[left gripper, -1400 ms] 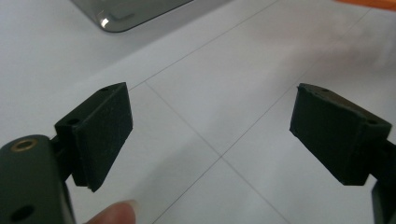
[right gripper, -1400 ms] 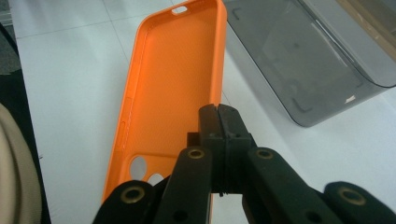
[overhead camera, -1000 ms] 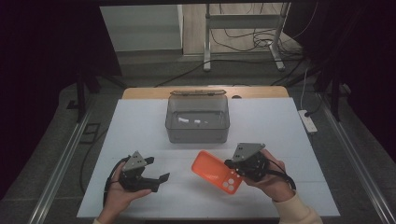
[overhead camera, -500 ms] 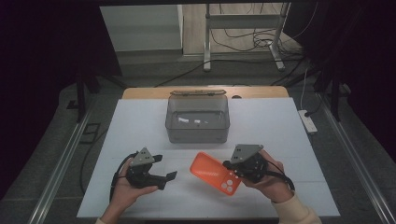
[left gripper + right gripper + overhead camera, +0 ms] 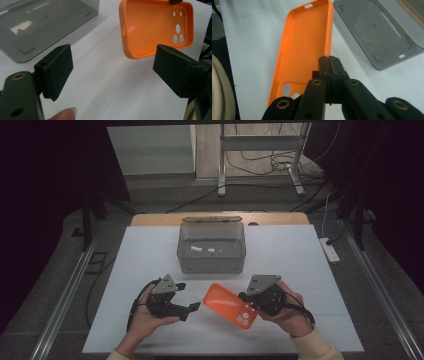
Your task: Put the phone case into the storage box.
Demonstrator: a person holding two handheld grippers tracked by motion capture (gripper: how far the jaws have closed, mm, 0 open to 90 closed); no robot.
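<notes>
Left gripper (image 5: 192,307) nearer orange case (image 5: 227,304), grey box (image 5: 212,248) behind.

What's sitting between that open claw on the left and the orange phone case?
Nothing: in the left gripper view, only bare white table lies between the open left gripper and the orange phone case.

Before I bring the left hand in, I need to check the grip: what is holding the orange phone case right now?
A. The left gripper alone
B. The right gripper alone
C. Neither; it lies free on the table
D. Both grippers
B: the right gripper has its jaws pinched shut on the edge of the phone case, while the left gripper stands open, short of the case.
</notes>
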